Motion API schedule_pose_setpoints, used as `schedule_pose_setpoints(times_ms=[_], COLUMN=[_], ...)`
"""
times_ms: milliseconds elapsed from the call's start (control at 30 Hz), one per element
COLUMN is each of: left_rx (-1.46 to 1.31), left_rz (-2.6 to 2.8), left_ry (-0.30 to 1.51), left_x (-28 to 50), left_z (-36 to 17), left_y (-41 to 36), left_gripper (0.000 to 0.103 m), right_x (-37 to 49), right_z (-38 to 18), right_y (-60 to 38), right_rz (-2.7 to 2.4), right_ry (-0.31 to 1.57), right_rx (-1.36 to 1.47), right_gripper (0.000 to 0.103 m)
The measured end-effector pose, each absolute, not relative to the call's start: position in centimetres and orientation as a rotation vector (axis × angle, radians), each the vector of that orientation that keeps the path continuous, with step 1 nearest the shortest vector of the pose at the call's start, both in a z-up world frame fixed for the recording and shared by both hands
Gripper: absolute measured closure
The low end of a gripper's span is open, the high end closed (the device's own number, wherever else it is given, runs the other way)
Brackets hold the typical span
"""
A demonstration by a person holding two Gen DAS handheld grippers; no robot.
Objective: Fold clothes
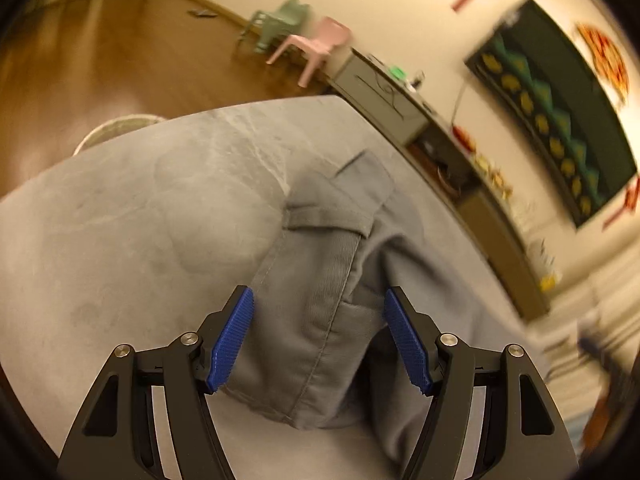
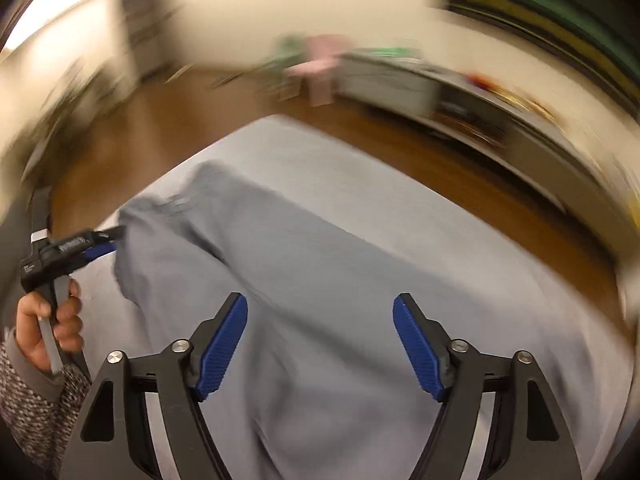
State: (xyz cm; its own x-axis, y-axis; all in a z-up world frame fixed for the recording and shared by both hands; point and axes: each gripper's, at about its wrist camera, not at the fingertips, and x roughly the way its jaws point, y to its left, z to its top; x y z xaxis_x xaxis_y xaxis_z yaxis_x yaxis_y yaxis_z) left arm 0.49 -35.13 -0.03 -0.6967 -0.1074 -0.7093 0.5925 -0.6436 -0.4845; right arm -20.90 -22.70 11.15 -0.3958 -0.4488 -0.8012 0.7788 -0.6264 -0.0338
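Observation:
Grey trousers (image 1: 320, 264) lie bunched on a grey marbled table (image 1: 140, 220), a pocket flap showing at the far end. My left gripper (image 1: 319, 292) is open, its blue pads (image 1: 232, 340) on either side of a raised fold without pinching it. The right wrist view is smeared by motion. There the trousers (image 2: 280, 260) stretch across the table (image 2: 320, 148), and my right gripper (image 2: 320, 300) hovers open over them with nothing between its fingers. A hand (image 2: 52, 320) holds the left gripper (image 2: 100, 244) at the cloth's left edge.
Wooden floor surrounds the table. A pale round bin (image 1: 116, 128) stands just past the table's far left edge. A pink chair (image 1: 316, 46) and a green chair (image 1: 280, 20) sit by the wall, beside a long low cabinet (image 1: 400, 100).

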Motion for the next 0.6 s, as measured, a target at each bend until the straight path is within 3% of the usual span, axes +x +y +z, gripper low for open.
schedule_pose_setpoints(times_ms=[67,133,267,367,433,467,533,567,600], left_rx=[0.961,1.003,1.073,1.108,1.121,1.123,1.114,1.101,1.083], left_rz=[-2.406,-2.454,-2.474,-2.501,-2.533,-2.55,-2.574,-2.588,-2.605], left_ry=[0.955,0.898,0.908,0.912,0.919,0.921,0.934,0.944,0.952], left_x=[0.1,-0.1,-0.1,-0.1,0.0,0.1,0.5,0.9,1.1], left_z=[-0.3,-0.6,-1.9,-2.5,-2.6,-2.5,-2.2,-2.0,-1.7], left_y=[-34.7,-34.5,-35.0,-35.4,-35.6,-35.8,-36.1,-36.3,-36.4], left_gripper=[0.04,0.072,0.081,0.086,0.089,0.089,0.09,0.091,0.091], right_x=[-22.1,-24.2,-28.4,-30.8,-30.4,-30.2,-29.8,-29.5,-29.3], right_z=[9.8,7.2,2.1,-1.4,0.1,0.8,2.4,3.1,3.9], right_y=[-30.8,-36.8,-45.0,-49.1,-48.4,-48.0,-47.3,-46.9,-46.5], right_rz=[-1.958,-1.846,-1.705,-1.594,-1.601,-1.604,-1.611,-1.614,-1.617], right_ry=[0.689,0.817,1.001,1.004,0.982,0.97,0.947,0.936,0.924], right_rx=[0.973,0.981,0.997,1.077,1.025,0.998,0.945,0.918,0.892], right_gripper=[0.025,0.025,0.025,0.025,0.027,0.053,0.088,0.097,0.098])
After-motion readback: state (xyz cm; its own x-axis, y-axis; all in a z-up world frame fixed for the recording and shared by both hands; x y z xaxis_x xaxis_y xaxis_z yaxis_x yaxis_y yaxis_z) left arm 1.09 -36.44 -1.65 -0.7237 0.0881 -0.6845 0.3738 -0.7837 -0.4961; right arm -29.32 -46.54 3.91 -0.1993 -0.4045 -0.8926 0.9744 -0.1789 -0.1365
